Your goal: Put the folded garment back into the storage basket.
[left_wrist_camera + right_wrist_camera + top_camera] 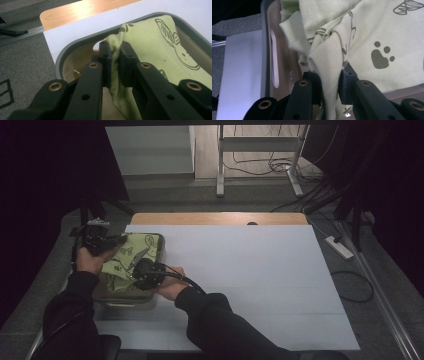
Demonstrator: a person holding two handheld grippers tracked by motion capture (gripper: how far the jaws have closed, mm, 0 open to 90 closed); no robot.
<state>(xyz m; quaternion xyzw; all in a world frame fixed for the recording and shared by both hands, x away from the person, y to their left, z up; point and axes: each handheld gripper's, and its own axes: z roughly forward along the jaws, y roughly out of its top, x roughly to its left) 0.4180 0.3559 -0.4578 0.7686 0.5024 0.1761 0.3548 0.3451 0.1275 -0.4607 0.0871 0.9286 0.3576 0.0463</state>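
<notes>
White tabletop sheet (240, 270), wooden edge (215, 218), grey floor (250, 195), cables (280, 167)

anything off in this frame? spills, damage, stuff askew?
Nothing stands out. The green printed cloth is bunched over the grey-rimmed bin at the table's left edge, pinched by the left gripper and right gripper. No tear or spill shows.

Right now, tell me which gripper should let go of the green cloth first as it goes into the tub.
Probably the left gripper: it pinches only a thin corner of the green cloth near the tub's rim. The right gripper is shut on a thick bunched fold, so it better steers the bulk.
</notes>
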